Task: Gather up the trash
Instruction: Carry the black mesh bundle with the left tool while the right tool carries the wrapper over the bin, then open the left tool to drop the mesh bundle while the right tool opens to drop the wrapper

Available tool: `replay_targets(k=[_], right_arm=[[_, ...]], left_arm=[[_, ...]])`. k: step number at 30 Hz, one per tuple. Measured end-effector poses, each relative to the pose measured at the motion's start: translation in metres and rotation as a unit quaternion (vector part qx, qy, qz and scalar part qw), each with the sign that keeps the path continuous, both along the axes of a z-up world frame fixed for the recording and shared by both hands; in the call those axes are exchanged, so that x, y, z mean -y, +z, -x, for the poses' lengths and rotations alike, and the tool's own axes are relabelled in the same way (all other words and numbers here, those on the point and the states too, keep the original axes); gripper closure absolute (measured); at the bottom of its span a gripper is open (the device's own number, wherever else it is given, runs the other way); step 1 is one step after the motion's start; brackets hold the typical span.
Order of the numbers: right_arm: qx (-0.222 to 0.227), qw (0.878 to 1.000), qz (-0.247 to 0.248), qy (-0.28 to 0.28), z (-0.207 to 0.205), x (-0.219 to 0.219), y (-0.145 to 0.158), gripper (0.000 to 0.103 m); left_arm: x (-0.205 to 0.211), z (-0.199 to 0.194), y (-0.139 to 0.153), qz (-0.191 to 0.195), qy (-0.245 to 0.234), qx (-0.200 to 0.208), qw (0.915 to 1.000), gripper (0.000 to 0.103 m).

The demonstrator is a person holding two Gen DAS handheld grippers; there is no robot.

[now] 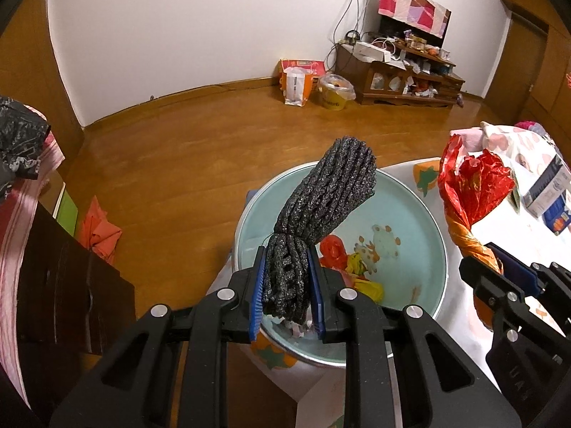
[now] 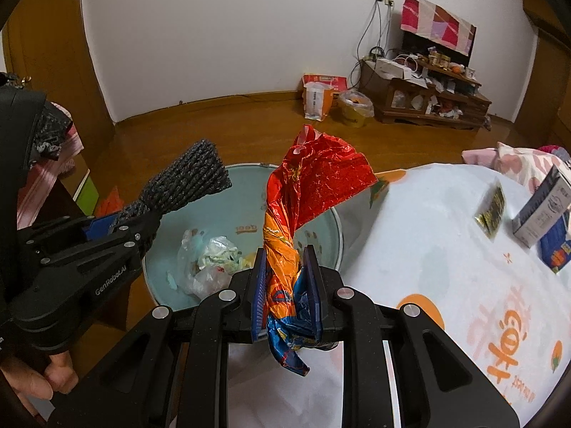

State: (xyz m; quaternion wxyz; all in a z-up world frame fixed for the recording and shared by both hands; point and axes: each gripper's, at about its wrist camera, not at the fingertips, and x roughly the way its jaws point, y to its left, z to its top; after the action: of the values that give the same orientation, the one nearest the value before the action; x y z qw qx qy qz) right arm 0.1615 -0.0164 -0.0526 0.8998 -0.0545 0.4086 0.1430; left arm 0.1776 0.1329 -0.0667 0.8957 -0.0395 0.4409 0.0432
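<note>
Two loaded grippers (image 1: pixel 287 292) (image 2: pixel 285 285) above basin rim (image 1: pixel 442 249).

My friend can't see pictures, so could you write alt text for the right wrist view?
The right gripper clamps a crumpled red-and-orange plastic wrapper above a pale blue round basin holding trash; beside it, the left gripper holds grey foam netting.

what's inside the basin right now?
The basin holds crumpled clear and white plastic, plus red and yellow scraps. The foam net in the left gripper and the wrapper in the right gripper hide part of the bottom.
</note>
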Motion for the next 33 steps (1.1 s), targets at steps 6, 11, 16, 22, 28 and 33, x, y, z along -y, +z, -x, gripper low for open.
replay_targets(k=[6, 11, 16, 22, 28, 33], right_arm=[[-0.008, 1.0, 0.0, 0.004, -0.012, -0.001, -0.006, 0.082], [-0.016, 1.0, 0.004, 0.009, -0.022, -0.003, -0.016, 0.082], [-0.024, 1.0, 0.004, 0.009, -0.028, -0.003, -0.023, 0.082], [-0.035, 0.999, 0.007, 0.014, -0.036, -0.004, -0.031, 0.082], [-0.045, 0.999, 0.011, 0.019, -0.044, -0.008, -0.039, 0.081], [-0.05, 0.998, 0.018, 0.025, -0.048, -0.011, -0.045, 0.081]], left_arm=[[0.003, -0.013, -0.005, -0.006, 0.002, -0.006, 1.0, 0.081], [0.002, -0.024, -0.014, -0.007, 0.01, -0.019, 0.9997, 0.081], [0.002, -0.032, -0.024, -0.007, 0.016, -0.031, 0.9994, 0.081], [0.004, -0.041, -0.035, -0.011, 0.024, -0.046, 0.9986, 0.081], [0.004, -0.046, -0.041, -0.011, 0.025, -0.054, 0.9982, 0.081], [0.006, -0.048, -0.045, -0.015, 0.028, -0.057, 0.9979, 0.081]])
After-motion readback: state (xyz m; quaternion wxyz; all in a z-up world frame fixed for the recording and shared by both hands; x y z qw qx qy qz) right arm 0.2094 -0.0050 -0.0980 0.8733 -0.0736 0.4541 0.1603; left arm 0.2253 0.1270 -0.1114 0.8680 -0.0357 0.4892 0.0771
